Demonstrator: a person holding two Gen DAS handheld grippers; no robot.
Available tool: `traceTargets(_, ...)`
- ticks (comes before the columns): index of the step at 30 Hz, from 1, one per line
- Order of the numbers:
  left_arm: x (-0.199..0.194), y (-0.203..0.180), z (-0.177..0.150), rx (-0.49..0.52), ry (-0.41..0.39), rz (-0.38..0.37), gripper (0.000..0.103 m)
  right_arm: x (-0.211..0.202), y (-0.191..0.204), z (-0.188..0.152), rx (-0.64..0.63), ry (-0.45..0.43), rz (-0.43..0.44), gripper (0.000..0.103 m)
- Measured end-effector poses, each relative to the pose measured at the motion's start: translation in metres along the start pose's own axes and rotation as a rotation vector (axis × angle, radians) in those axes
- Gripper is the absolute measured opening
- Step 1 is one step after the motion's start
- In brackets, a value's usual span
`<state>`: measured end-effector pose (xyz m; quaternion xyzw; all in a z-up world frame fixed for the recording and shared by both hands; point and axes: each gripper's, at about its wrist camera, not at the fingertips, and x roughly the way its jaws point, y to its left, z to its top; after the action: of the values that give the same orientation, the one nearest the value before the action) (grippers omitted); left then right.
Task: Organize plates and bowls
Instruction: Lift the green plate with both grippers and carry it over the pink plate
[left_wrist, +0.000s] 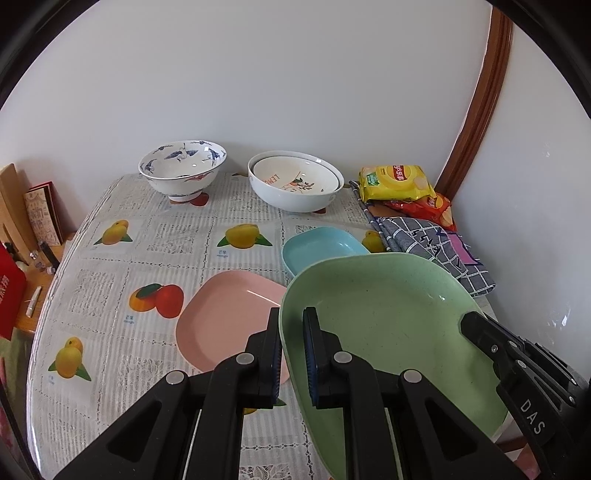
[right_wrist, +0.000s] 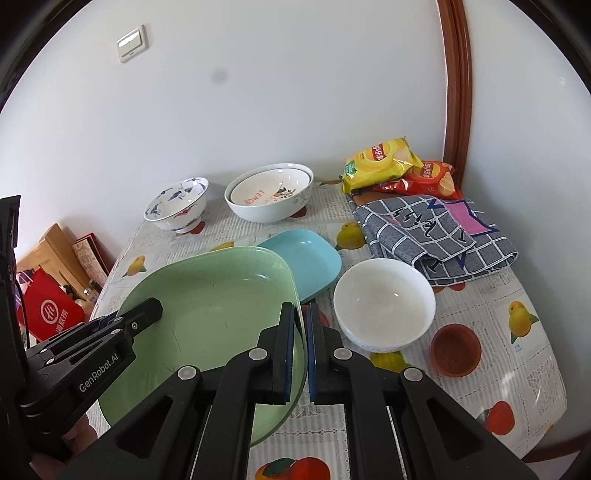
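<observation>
You've got the green plate (left_wrist: 388, 314) pinched from both sides and up off the tablecloth (left_wrist: 122, 266), tilted, its far edge overlapping the blue plate (left_wrist: 321, 245) in both views. Your left gripper (left_wrist: 291, 354) is clamped tight on the plate's left rim, one pad inside the dish, one outside. Your right gripper (right_wrist: 301, 350) is closed the same way on the opposite rim, jaws nearly together w/ just the thin rim between them. Each gripper shows in the other's cam, biting the far edge of the plate.

Under and left of the green plate, the pink plate (left_wrist: 229, 314) lies flat on the cloth; the green one's rim hides its right corner. The blue plate sits just behind, flat, partly covered.

Right of the green plate, seen from the right wrist cam: a plain white bowl (right_wrist: 384, 302) upright, and near it a small brown dish (right_wrist: 456, 349), not touching.

At the back by the wall: a blue-and-white patterned bowl (left_wrist: 183, 170) on the left, and beside it a big white bowl (left_wrist: 295, 192) w/ a smaller "LEMON" bowl (left_wrist: 291, 177) nested inside.

Back right corner: folded grey checked cloth (right_wrist: 439, 240), w/ a yellow chip bag (right_wrist: 380, 162) and a red chip bag (right_wrist: 428, 181) behind it.

Off the table's left edge: a red bag (right_wrist: 51, 310) and a wooden board (right_wrist: 55, 247).
</observation>
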<state>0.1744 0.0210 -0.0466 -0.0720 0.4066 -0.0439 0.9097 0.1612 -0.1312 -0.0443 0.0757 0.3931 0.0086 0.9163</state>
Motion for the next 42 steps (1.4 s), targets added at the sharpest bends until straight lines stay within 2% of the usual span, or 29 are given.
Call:
traceTargets(15, 0.003, 0.036, -0.02, -0.06, 0.03, 0.019, 0.011, 0.012, 0.025, -0.016, -0.033, 0.043, 0.027, 0.006)
traceTargets(32, 0.025, 0.091, -0.045, -0.149, 0.097, 0.055, 0.011, 0.052, 0.067, -0.039, -0.093, 0.137, 0.058, 0.006)
traceTargets(42, 0.04, 0.105, -0.055, -0.174, 0.137, 0.071, 0.011, 0.073, 0.079, -0.049, -0.111, 0.189, 0.066, 0.006)
